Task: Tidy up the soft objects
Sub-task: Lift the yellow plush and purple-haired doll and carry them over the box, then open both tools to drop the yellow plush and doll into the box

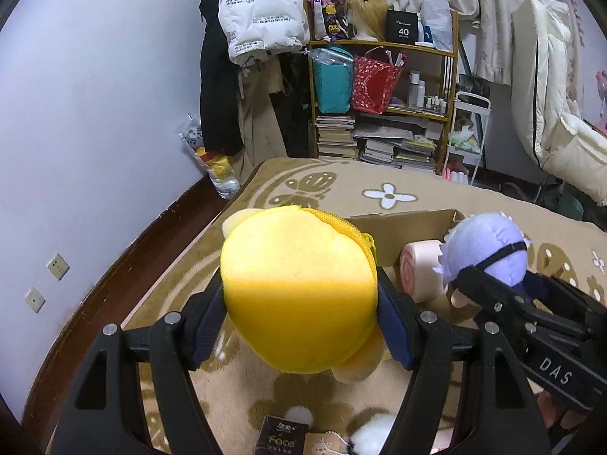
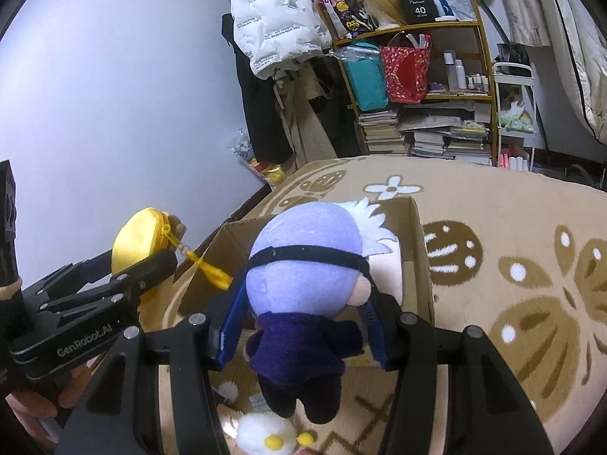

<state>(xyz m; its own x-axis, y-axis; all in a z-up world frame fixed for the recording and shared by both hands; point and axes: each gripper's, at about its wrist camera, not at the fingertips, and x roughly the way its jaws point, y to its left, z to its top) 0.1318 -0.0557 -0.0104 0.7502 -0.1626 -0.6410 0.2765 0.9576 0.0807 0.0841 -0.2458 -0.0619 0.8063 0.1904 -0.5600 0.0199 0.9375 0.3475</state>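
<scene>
My left gripper (image 1: 299, 303) is shut on a yellow plush toy (image 1: 299, 288) with a zipper, held above the patterned blanket; it also shows in the right wrist view (image 2: 132, 239) at left. My right gripper (image 2: 303, 326) is shut on a plush doll (image 2: 303, 265) with pale purple hair, a black band and dark clothes, held over an open cardboard box (image 2: 419, 265). In the left wrist view the doll (image 1: 485, 246) hangs at right beside the box (image 1: 402, 227), where a pink swirl roll plush (image 1: 421, 269) lies.
A beige patterned blanket (image 2: 512, 227) covers the bed. A white fluffy toy (image 2: 261, 432) and small packets (image 1: 277, 440) lie near me. A shelf (image 1: 383, 94) with bags and books, hanging coats (image 1: 261, 11) and a white cart (image 1: 468, 132) stand beyond.
</scene>
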